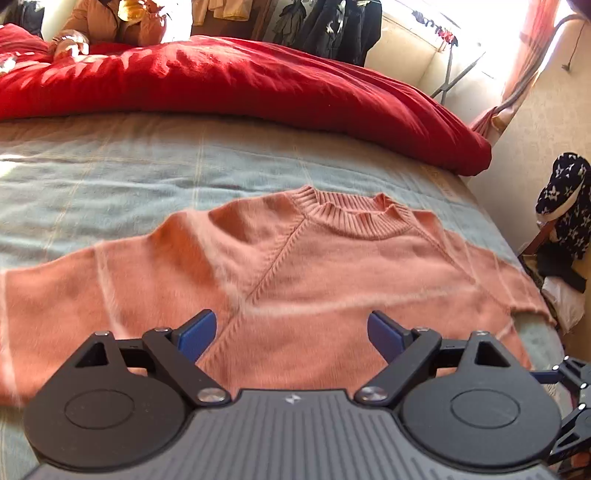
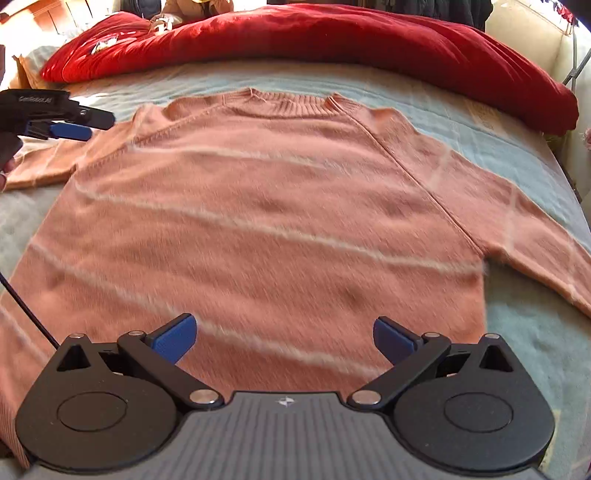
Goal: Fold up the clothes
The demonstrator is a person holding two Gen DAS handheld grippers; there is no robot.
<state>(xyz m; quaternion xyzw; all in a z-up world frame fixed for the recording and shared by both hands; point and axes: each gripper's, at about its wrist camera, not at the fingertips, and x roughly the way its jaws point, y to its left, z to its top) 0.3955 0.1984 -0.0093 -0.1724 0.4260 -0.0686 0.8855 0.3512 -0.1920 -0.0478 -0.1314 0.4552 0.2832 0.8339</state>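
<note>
A salmon-pink knit sweater [image 1: 295, 280] with thin pale stripes lies flat and face up on the light blue bed sheet [image 1: 110, 166], ribbed collar [image 1: 354, 218] toward the far side. My left gripper [image 1: 291, 332] hovers open over the chest near the left shoulder seam, with nothing between its blue pads [image 1: 195, 334]. In the right wrist view the sweater [image 2: 258, 221] fills the frame with both sleeves spread out. My right gripper [image 2: 284, 338] is open above the lower body and holds nothing. The left gripper [image 2: 99, 125] shows there over the left sleeve.
A thick red duvet [image 1: 258, 85] is bunched along the far side of the bed. A person in an orange jacket [image 1: 110, 26] sits beyond it. Dark clothes [image 1: 332, 26] hang at the back. A star-patterned garment [image 1: 565, 199] rests past the bed's right edge.
</note>
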